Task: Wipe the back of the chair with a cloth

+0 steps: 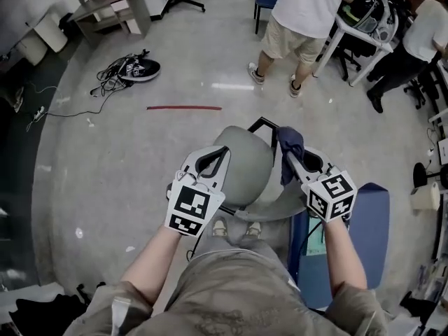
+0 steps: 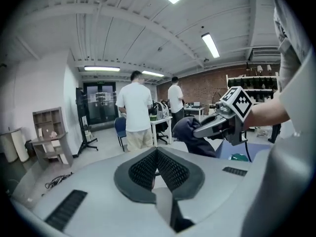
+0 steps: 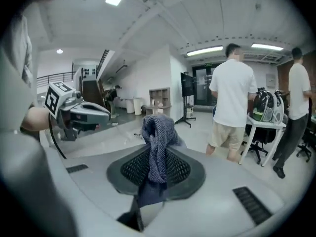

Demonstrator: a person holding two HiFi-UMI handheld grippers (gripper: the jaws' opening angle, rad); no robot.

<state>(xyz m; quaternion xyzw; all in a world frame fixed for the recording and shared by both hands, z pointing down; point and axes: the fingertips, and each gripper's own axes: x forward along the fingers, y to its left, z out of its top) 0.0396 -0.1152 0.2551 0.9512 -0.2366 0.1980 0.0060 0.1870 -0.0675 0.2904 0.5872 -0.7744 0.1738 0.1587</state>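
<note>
Right gripper (image 1: 292, 158) clamped shut on cloth (image 3: 157, 142). Cloth hung at right edge of chair back (image 1: 245, 170), probably kept bunched for wiping. Left gripper (image 1: 213, 156) closed, empty, over chair back's left edge, probably kept clear. 0 wiping contact seen.

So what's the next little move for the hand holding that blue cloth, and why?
Probably lower the right gripper toward the grey chair just below it. Its jaws are shut on the dark blue cloth, which appears to hang clear of the chair, so wiping can't begin until the cloth meets the surface. The left gripper is shut with nothing in it.
</note>
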